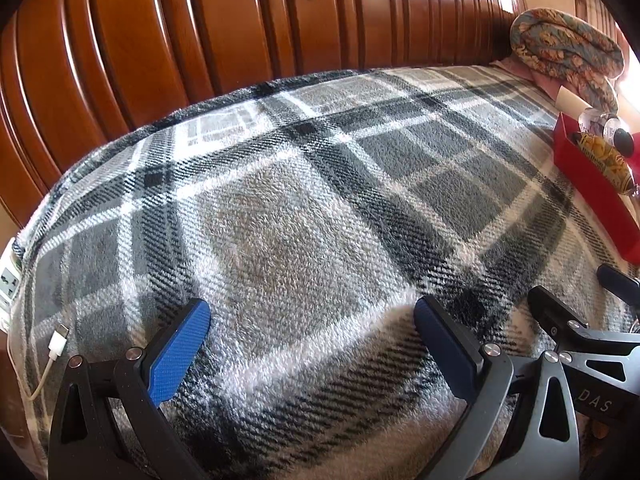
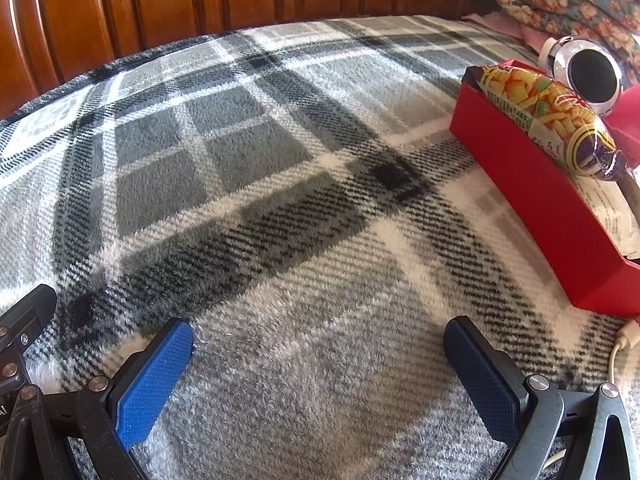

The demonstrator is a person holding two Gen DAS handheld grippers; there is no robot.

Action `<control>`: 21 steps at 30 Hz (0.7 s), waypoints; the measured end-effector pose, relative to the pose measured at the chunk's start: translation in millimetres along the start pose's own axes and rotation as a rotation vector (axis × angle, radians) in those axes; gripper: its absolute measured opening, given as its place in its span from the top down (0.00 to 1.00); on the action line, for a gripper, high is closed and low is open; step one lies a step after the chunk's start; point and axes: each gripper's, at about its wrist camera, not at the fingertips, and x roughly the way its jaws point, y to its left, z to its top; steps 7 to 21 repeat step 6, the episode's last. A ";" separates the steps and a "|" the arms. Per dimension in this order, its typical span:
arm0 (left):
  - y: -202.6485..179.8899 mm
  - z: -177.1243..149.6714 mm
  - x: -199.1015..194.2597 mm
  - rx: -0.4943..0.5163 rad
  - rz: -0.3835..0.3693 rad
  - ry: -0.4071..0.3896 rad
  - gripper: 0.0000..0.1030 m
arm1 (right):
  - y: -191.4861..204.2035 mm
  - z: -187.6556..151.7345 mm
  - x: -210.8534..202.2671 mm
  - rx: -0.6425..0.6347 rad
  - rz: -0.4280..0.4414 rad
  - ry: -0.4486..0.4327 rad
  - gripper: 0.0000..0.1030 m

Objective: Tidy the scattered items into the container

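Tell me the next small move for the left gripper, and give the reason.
Probably swing the left gripper left toward the white cable at the blanket's edge. Its jaws are open and empty, and that cable looks like the only loose item near it, while the red box already holds the snack bag. The right gripper, also open, sits nearer a second cable end.

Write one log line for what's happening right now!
left tool: open, empty | right tool: open, empty | red box: on plaid blanket, holds snack bag | white cable: outside box
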 end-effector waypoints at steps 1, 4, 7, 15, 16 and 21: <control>-0.1 -0.1 0.0 0.000 0.000 0.000 0.00 | -0.2 -0.2 -0.2 0.000 0.000 0.000 0.00; 0.0 -0.1 0.1 0.002 0.002 -0.003 0.00 | -0.4 -0.7 -0.5 -0.001 0.000 0.000 0.00; 0.2 0.2 0.6 0.004 0.003 -0.004 0.00 | -0.9 -1.0 -0.6 -0.001 0.001 0.000 0.00; 0.2 0.2 0.6 0.004 0.003 -0.004 0.00 | -0.9 -1.0 -0.6 -0.001 0.001 0.000 0.00; 0.2 0.2 0.6 0.004 0.003 -0.004 0.00 | -0.9 -1.0 -0.6 -0.001 0.001 0.000 0.00; 0.2 0.2 0.6 0.004 0.003 -0.004 0.00 | -0.9 -1.0 -0.6 -0.001 0.001 0.000 0.00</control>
